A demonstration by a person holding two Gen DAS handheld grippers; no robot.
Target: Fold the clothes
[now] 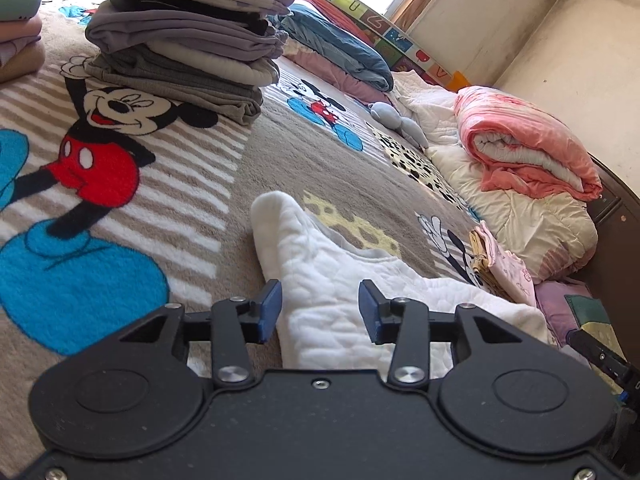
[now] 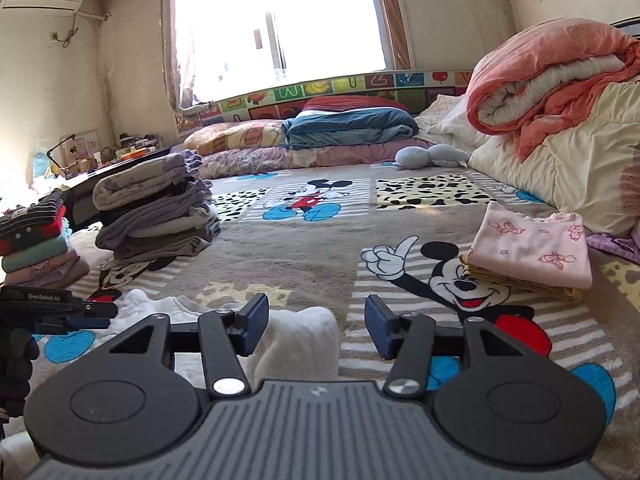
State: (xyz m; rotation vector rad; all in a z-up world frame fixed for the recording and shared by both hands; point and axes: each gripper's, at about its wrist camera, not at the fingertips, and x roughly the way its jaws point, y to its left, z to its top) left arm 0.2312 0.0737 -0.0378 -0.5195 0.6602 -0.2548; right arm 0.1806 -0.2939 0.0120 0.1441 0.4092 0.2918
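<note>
- The left tongs (image 1: 319,307) are spread apart. A white padded garment (image 1: 320,276) lies on the bed under and between the two blue pads, but the pads do not press on it.
- The right tongs (image 2: 317,326) are spread apart too. A folded lump of the same white garment (image 2: 304,340) sits in the gap, closer to the left pad, and nothing is pinched.
- From the right wrist view, the left tongs (image 2: 86,316) show at the left edge, low over the far end of the white garment.
- The garment rests on a fuzzy cartoon mouse blanket (image 1: 160,168) that covers the bed. One end of the garment sticks up like a soft point.
- A tall stack of folded grey and purple clothes (image 1: 188,40) stands on the blanket, well apart from the white garment.
- Another small stack of folded clothes (image 2: 36,240), with red, green and pink ones, sits to the left of the grey stack.
- A folded pink top with butterflies (image 2: 532,248) lies on a yellow folded piece, on the right side of the blanket.
- A rolled pink quilt (image 1: 528,144) rests on a cream quilt (image 1: 528,216) at the bed's edge.
- A folded blue blanket (image 2: 348,126) lies on the pillows near the bright window (image 2: 280,20).
</note>
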